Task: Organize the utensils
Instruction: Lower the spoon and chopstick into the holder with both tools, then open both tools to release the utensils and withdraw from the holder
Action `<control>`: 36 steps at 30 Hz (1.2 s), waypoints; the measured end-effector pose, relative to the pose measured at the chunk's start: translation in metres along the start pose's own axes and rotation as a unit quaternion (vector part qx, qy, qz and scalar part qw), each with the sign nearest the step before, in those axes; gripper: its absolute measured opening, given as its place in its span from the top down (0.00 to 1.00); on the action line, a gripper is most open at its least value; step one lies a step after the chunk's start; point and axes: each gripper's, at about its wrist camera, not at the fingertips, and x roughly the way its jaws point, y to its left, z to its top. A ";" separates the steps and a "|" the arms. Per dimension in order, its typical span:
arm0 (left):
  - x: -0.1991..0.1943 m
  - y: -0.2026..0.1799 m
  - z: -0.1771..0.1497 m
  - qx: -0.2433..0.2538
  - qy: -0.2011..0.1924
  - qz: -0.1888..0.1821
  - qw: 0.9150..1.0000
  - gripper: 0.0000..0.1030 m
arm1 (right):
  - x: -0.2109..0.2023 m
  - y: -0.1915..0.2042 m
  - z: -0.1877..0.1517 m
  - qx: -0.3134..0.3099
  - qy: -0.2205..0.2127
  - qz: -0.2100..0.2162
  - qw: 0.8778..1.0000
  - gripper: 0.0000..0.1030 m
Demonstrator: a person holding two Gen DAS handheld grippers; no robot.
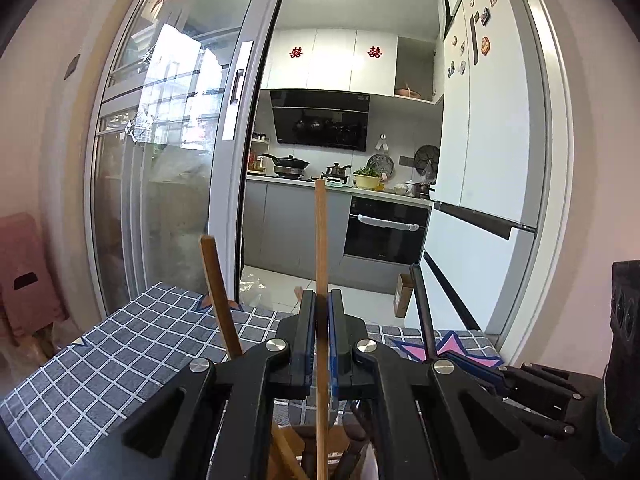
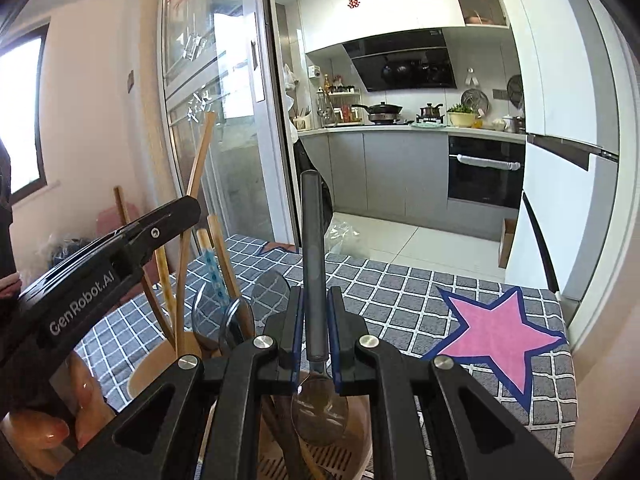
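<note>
A: Key relation? The slim pale wooden chopstick [image 1: 321, 264] stands near-upright at frame centre, clamped between the left gripper [image 1: 321, 312] pads, its lower end over the round wooden utensil holder [image 2: 360, 420] at the bottom edge.

B: And the right gripper [image 2: 316, 320]?

A: Closed on the dark grey-handled metal spoon [image 2: 314, 280], handle up, bowl hanging just above the holder's slatted base. Both long axes vertical, both about equally near.

B: View difference?

A: The right wrist view shows the holder's inside and the chopsticks already standing in it, frame left; the left wrist view mostly hides it behind the gripper body. Grey checked tablecloth [image 2: 400, 300] underneath.
</note>
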 end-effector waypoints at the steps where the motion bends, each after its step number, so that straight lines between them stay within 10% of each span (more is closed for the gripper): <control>1: -0.001 0.000 -0.004 0.003 0.003 0.002 1.000 0.64 | 0.000 0.001 -0.003 -0.004 0.000 0.000 1.000 0.88; 36: -0.025 0.011 -0.031 0.025 0.104 0.020 0.994 0.64 | -0.018 -0.006 -0.030 0.027 0.025 -0.017 0.999 0.87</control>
